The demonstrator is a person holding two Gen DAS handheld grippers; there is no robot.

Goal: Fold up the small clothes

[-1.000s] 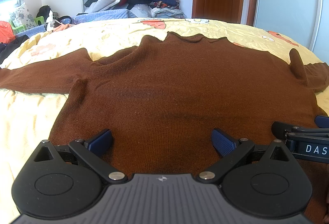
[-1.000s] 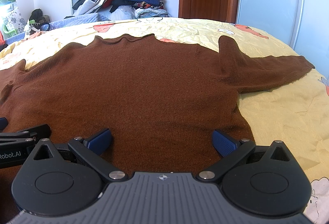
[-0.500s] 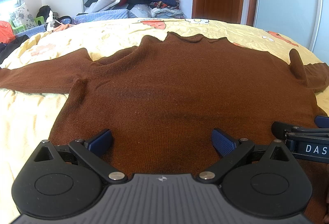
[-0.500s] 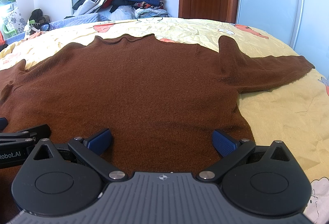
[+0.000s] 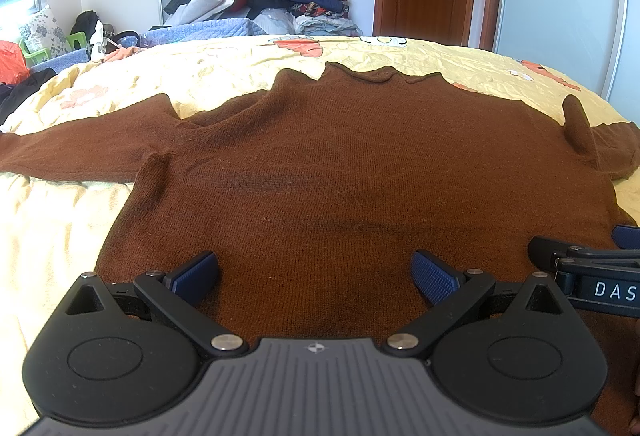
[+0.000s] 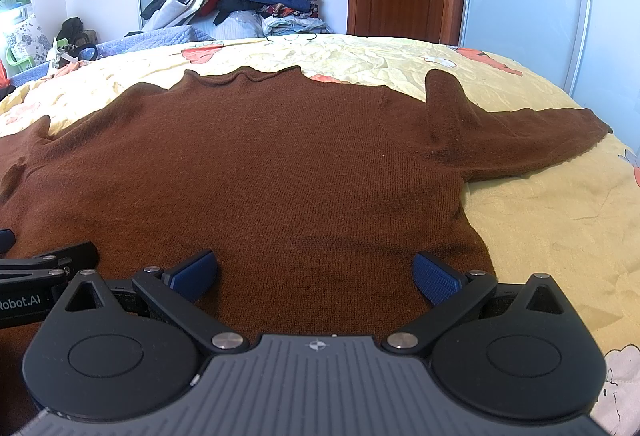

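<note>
Both the left gripper (image 5: 315, 273) and right gripper (image 6: 315, 273) gape wide, holding nothing, over the near hem of the flat brown sweater (image 5: 340, 172).

- The left gripper (image 5: 314, 276) points forward and level, its 2 blue-padded fingers (image 5: 192, 274) spread wide with nothing between them.
- The right gripper (image 6: 314, 276) sits in the same pose: level, facing forward, its 2 blue pads (image 6: 436, 278) set far apart and gripping nothing.
- The 2 grippers are side by side, close together. In the left wrist view the right gripper's black finger linkage shows at the right edge; in the right wrist view the left gripper's linkage shows at the left edge.
</note>
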